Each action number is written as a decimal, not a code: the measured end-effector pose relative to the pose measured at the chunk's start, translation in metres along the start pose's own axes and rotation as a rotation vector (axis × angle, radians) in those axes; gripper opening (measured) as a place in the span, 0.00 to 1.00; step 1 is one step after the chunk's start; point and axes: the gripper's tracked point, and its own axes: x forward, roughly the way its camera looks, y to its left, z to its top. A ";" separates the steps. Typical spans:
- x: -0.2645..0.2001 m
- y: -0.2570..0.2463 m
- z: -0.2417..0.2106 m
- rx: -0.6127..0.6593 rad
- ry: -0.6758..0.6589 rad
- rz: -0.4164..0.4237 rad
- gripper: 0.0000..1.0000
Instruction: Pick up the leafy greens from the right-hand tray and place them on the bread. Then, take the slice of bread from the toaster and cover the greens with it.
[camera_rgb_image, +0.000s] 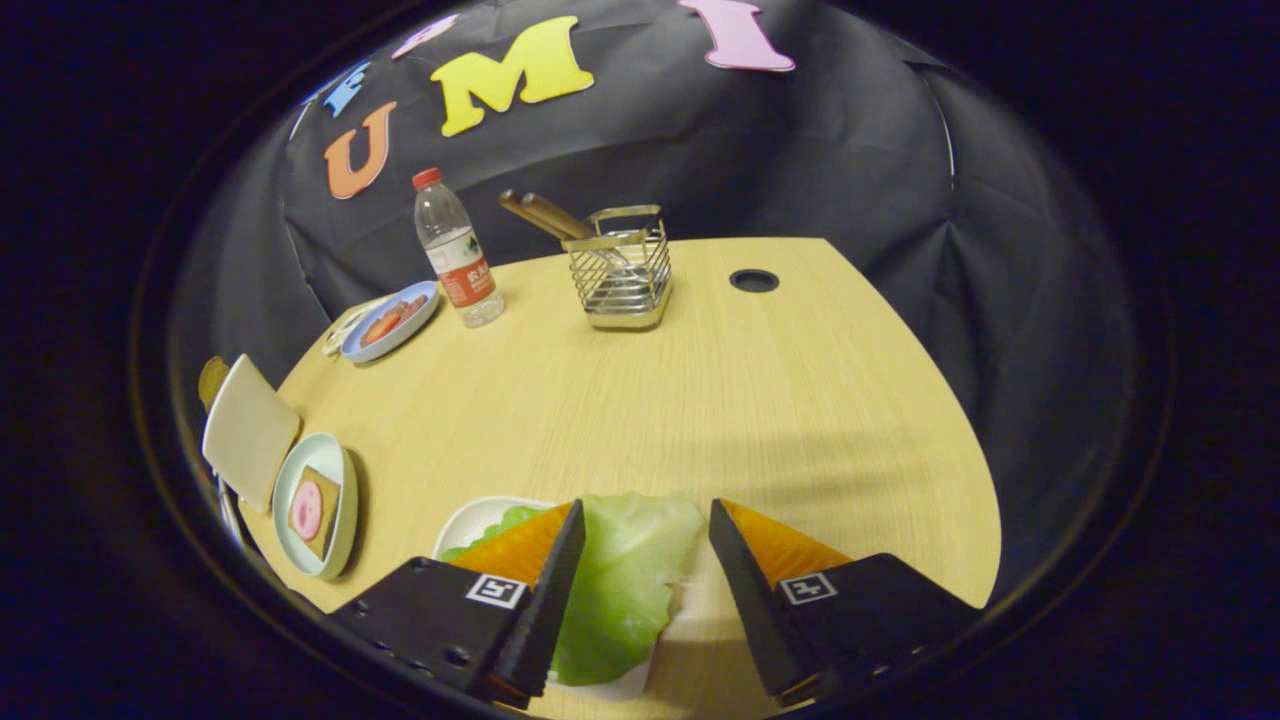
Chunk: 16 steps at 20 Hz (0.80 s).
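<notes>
Dim booth, warm light from above — table (700, 400) evenly lit, soft shadow band across it just ahead of the open gripper (645, 530). Strong fisheye bend at the rim. Bottle (457, 250) sharp; plates at the far side slightly smeared.

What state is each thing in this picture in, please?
gripper: open, fingers astride the greens
leafy greens: lying on the white tray, not gripped
white tray: holds the greens
bread: on a green plate, pink slice on top
water bottle: upright, capped
wire basket: upright, holding utensils
</notes>
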 end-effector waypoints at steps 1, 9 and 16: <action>0.003 -0.002 -0.001 0.004 0.006 -0.004 0.73; -0.003 -0.001 0.008 -0.004 -0.041 -0.042 0.22; -0.019 -0.003 0.011 -0.026 -0.030 -0.121 0.01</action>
